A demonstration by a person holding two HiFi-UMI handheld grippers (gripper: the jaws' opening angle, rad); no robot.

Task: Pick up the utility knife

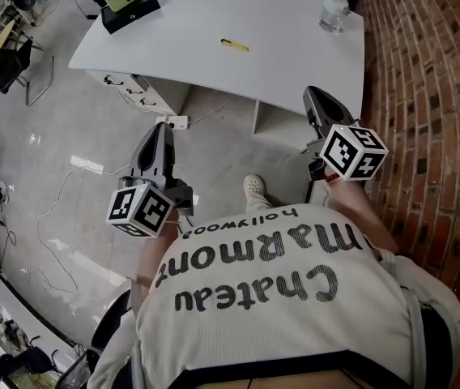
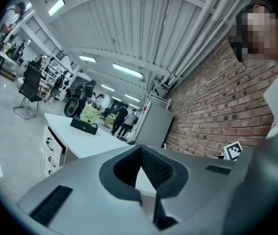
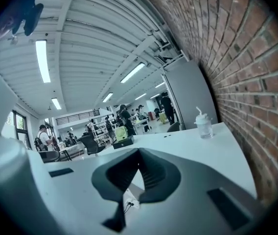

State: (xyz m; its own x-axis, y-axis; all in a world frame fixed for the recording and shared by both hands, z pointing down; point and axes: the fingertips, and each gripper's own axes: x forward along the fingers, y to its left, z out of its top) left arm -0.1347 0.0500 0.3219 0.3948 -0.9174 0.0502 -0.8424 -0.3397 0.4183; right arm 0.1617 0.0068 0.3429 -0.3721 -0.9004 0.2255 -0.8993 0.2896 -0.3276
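1. My jaws are clenched on nothing in both the left gripper [image 1: 160, 128] and the right gripper [image 1: 314, 95], short of the near edge of the table [image 1: 295, 55].
2. The utility knife [image 1: 234, 44] lies flat mid-table.
3. If I reach in with my jaws unopened, I'd likely shove that thin knife away.

Brick wall [image 1: 436, 87] beside white table [image 1: 287, 14]
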